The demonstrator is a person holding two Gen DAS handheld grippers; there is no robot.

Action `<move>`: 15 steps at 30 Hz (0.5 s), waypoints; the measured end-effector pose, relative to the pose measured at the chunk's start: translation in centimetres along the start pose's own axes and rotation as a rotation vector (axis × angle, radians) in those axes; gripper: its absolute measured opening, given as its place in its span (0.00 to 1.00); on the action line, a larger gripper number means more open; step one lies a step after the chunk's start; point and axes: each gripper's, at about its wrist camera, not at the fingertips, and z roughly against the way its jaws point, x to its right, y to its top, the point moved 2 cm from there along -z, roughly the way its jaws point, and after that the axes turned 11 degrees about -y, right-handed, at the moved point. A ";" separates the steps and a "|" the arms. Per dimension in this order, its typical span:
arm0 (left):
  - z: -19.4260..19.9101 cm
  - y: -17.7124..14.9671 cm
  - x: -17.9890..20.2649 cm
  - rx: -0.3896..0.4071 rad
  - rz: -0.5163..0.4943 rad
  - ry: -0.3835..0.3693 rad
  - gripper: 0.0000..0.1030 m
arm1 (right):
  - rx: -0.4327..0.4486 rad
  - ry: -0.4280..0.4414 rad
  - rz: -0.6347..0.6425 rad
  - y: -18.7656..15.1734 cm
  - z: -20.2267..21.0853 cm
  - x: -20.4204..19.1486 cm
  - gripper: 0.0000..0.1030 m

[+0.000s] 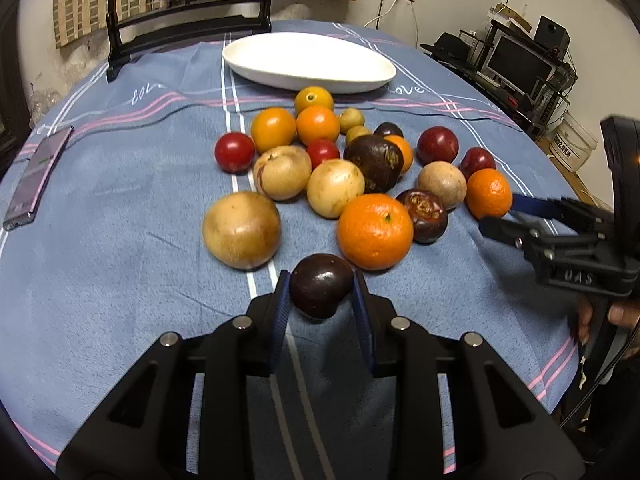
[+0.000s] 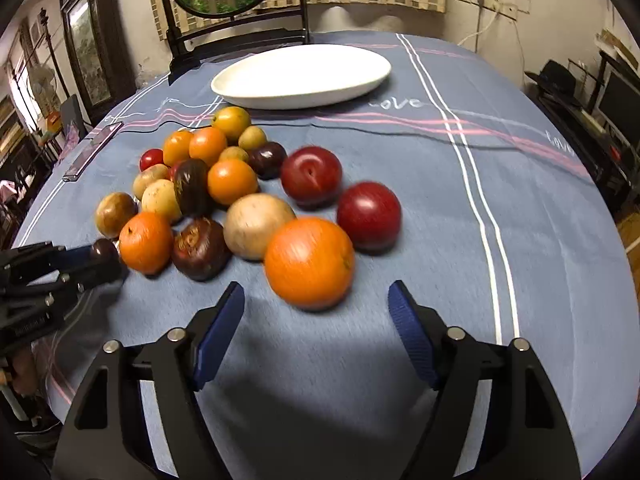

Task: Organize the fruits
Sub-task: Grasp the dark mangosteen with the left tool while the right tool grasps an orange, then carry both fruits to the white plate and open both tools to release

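A heap of fruit lies on the blue tablecloth: oranges, red plums, tan round fruits and dark purple ones. My left gripper (image 1: 321, 292) is shut on a small dark purple fruit (image 1: 322, 286) at the near edge of the heap. The right wrist view shows that gripper (image 2: 100, 256) at far left, with the same fruit (image 2: 105, 250) in it. My right gripper (image 2: 316, 294) stands open, and a large orange (image 2: 310, 262) sits just ahead of its tips, untouched by the pads. In the left wrist view the right gripper (image 1: 502, 214) reaches in beside that orange (image 1: 489, 193). A white oval dish (image 1: 308, 62) lies behind the heap.
A phone (image 1: 36, 176) lies near the table's left edge. A dark stand with a round picture panel (image 1: 188, 20) rises at the back, left of the dish (image 2: 300, 76). Two red plums (image 2: 368, 210) sit at the heap's right side. Shelves with a monitor (image 1: 516, 60) stand beyond the right edge.
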 end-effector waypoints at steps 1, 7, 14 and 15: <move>-0.1 -0.1 -0.1 -0.003 0.004 -0.003 0.29 | -0.001 -0.001 0.017 0.2 -0.2 -0.3 0.50; 0.3 -0.1 0.1 0.005 -0.004 -0.011 0.30 | 0.005 0.000 0.012 0.6 -0.1 -0.4 0.42; 2.1 1.1 0.9 0.048 -0.057 -0.013 0.30 | 0.093 0.056 -0.035 1.0 3.2 1.5 0.42; 2.3 1.5 1.0 0.055 -0.067 -0.013 0.30 | 0.110 0.074 -0.042 1.4 3.7 1.6 0.42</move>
